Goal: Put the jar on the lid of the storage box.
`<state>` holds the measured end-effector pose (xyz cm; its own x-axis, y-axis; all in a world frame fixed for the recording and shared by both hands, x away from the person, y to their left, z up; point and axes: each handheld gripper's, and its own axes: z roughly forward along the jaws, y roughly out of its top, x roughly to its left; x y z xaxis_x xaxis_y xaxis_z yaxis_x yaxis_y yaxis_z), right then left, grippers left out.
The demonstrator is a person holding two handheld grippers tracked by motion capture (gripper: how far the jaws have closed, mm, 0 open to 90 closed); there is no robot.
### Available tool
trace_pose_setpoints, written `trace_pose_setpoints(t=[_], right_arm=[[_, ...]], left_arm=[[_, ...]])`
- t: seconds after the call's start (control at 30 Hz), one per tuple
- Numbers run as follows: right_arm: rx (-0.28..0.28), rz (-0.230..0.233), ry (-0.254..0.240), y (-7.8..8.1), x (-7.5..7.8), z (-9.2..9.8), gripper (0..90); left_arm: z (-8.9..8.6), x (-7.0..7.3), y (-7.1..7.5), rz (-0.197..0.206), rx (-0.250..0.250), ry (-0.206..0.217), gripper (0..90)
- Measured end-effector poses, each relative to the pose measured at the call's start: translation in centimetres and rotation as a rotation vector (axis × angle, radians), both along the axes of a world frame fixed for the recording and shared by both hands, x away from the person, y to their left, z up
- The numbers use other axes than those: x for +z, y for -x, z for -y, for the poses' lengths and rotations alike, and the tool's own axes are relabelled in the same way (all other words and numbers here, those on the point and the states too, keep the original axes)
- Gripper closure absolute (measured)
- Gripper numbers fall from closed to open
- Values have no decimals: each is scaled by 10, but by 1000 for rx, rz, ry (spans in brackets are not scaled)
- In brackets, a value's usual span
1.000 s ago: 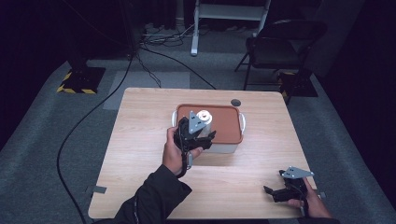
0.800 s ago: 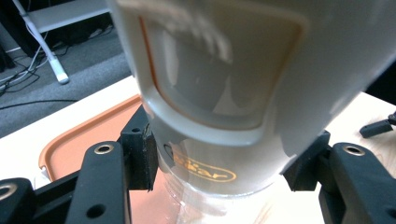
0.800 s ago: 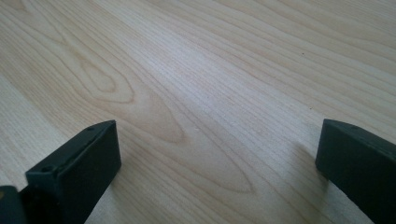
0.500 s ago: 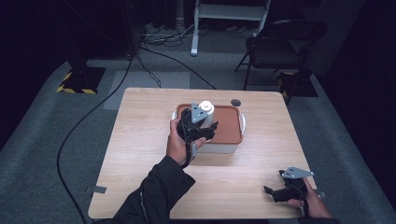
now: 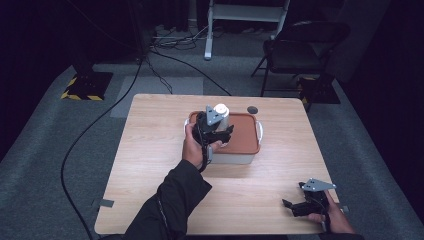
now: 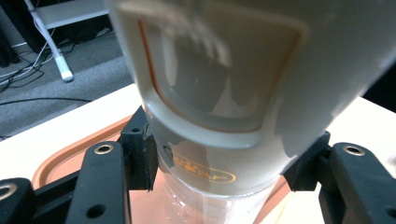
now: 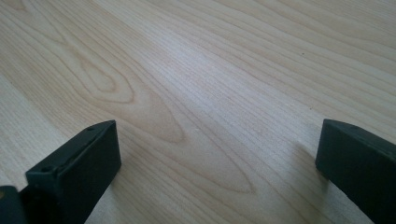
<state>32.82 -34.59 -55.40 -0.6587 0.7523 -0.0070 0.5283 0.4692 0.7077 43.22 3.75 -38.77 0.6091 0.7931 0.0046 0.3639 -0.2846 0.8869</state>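
My left gripper (image 5: 223,133) is shut on a white bottle (image 5: 220,110), held upright over the left part of a brown lid (image 5: 243,134). The lid lies on a pale box (image 5: 235,157) in the middle of the table. In the left gripper view the bottle (image 6: 224,88) has an orange-lined label and a clear lower part, and both pads (image 6: 139,156) press its sides. My right gripper (image 5: 294,205) rests near the table's front right corner. It stands open, with bare wood between its jaws in the right gripper view (image 7: 215,158).
A small dark round disc (image 5: 252,109) lies on the wooden table (image 5: 150,165) just behind the box. A folding chair (image 5: 295,55) and a white stand (image 5: 247,12) are beyond the far edge. Cables (image 5: 100,125) run across the grey floor on the left.
My left hand has carried the bottle a little to the right and farther away, from the box's left end to over the lid. The right gripper has stayed in place.
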Motion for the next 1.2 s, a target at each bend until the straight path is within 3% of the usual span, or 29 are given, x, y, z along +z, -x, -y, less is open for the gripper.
trace_pose_setpoints(t=[0.5, 1.2], right_arm=[[0, 0, 0, 0, 0, 0, 0], [7, 1, 0, 0, 0, 0, 0]], left_arm=[[6, -7, -22, -39, 34, -29, 404], [3, -26, -34, -83, 67, -25, 404]])
